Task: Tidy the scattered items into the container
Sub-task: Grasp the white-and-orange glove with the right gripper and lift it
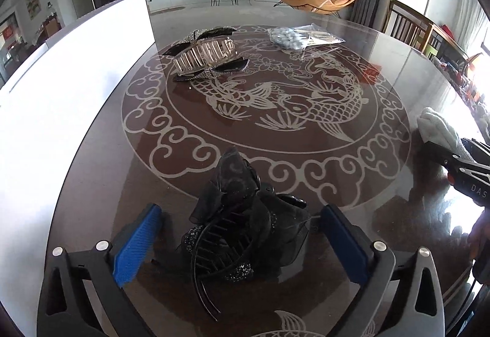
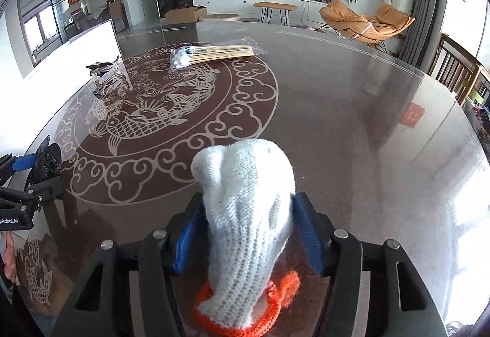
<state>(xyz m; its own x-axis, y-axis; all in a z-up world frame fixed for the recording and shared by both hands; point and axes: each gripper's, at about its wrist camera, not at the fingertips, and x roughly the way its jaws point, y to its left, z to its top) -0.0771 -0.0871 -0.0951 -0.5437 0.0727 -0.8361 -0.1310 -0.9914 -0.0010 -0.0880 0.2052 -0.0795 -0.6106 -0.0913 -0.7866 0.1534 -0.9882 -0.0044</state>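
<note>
Left wrist view: wide-open left gripper (image 1: 240, 240) straddles the black gauze-bow hair claw (image 1: 242, 214), six o'clock; centre, then close; right gripper (image 2: 249, 232) flanks the white knitted orange-cuffed glove (image 2: 248, 214), grip uncertain

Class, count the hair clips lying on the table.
2: the black hair clip lies between the open left claw; the clear hair clip lies beside the white container.

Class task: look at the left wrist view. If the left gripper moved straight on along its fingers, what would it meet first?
Probably the black hair clip, which lies between the open fingers of the left gripper, apart from both pads. Beyond it comes the glass table. Depth is hard to judge in this fisheye view.
</note>
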